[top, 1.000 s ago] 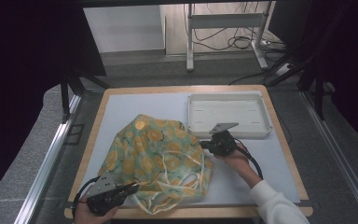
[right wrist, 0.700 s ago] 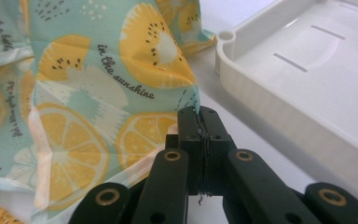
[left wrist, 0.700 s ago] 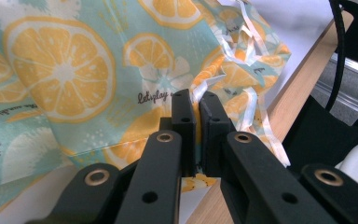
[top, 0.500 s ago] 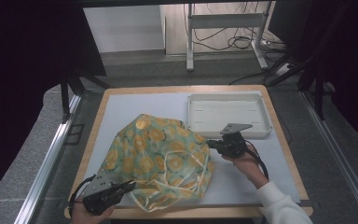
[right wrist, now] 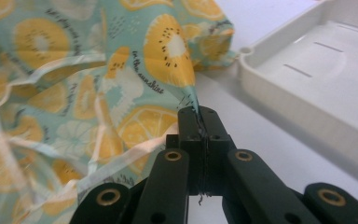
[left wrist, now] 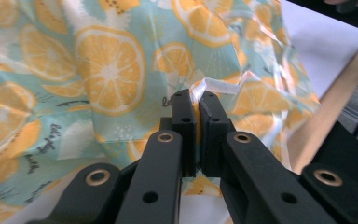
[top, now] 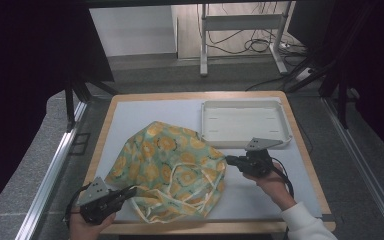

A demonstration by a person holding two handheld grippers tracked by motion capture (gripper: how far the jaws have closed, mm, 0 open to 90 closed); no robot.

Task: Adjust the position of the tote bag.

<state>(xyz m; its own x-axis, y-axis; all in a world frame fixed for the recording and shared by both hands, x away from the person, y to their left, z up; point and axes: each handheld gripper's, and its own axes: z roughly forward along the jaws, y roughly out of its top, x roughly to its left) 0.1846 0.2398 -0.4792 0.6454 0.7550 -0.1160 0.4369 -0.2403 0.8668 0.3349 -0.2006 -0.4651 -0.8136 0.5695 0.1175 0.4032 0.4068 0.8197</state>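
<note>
A teal cloth printed with orange and lemon slices (top: pixel 167 162) lies rumpled on the pale mat, with cream ties trailing over its near side. At the table's front left, my left gripper (top: pixel 129 192) is shut on the cloth's near edge, pinching a cream-trimmed fold (left wrist: pixel 196 100). My right gripper (top: pixel 228 160) is shut on the cloth's right corner (right wrist: pixel 196 112), and the fabric rises taut from its jaws. The cloth (left wrist: pixel 98 70) spreads out beyond the left jaws, and in the right gripper view the cloth (right wrist: pixel 98 79) hangs to the left.
An empty white plastic tray (top: pixel 245 123) sits at the back right of the mat, its rim (right wrist: pixel 279 93) close to the right gripper. The wooden table border (top: pixel 195 95) frames the mat (top: pixel 130 115). A metal stand and cables sit on the floor beyond.
The right gripper has pulled the cloth's corner rightward and slightly toward the person, stretching the fabric wider. The left gripper has kept its hold at the front left.
</note>
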